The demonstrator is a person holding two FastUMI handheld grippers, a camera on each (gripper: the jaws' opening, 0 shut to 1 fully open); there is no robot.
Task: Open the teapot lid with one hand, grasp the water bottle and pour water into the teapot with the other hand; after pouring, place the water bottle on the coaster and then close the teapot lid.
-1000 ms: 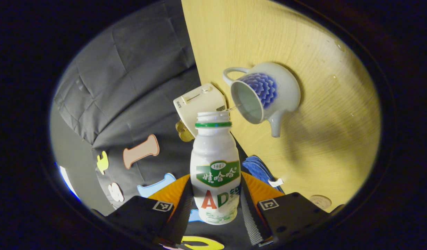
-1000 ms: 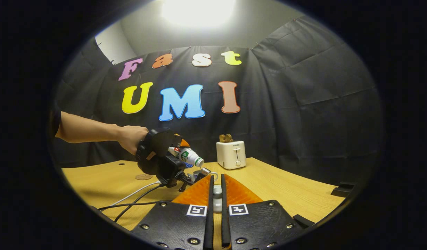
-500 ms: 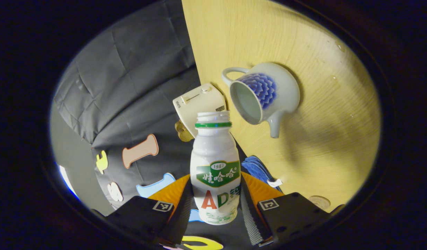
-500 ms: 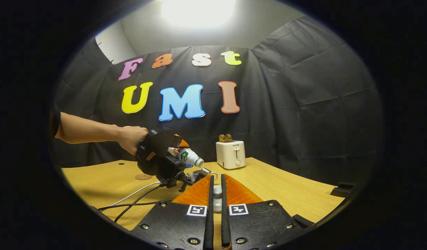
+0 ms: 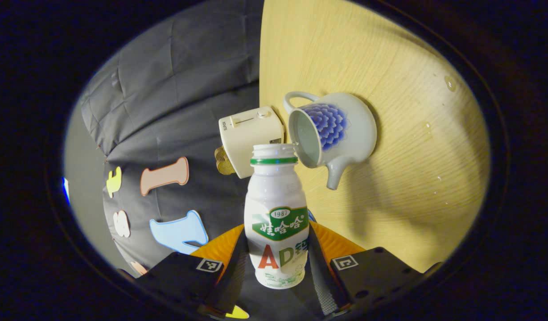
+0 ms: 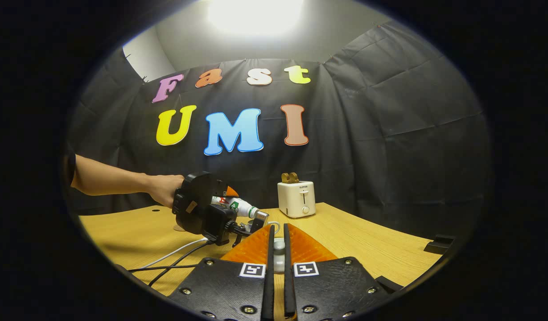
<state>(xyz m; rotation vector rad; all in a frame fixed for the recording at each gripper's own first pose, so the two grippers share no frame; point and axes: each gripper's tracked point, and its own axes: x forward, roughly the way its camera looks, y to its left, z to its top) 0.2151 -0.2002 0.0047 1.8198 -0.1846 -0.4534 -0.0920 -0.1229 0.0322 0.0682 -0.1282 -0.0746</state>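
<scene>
Since a second ago the left gripper (image 5: 276,263) has rolled and dropped: the bottle (image 5: 276,214) it carries now lies closer to level in the right gripper view, and the thin stream seen earlier between bottle mouth and teapot is gone.

Nearest the left gripper view's lens, both fingers (image 5: 231,267) press on the lower body of the bottle, so the grasp is firm. The open neck with its green ring points toward the teapot (image 5: 334,129), just short of its open mouth (touching or not, I cannot tell). The teapot stands on the table (image 5: 412,178), lid off, handle toward the toaster (image 5: 251,138). The toaster sits near it, at the table's far edge before the cloth wall. A few water drops lie on the wood beyond the teapot.

In the right gripper view, the right gripper (image 6: 278,256) is clamped on the small white lid (image 6: 278,244), held above the table. Farther off, a hand (image 6: 164,189) holds the left gripper (image 6: 229,209) with the bottle (image 6: 236,206) tilted. Two cables (image 6: 175,258) trail from it across the table.
</scene>
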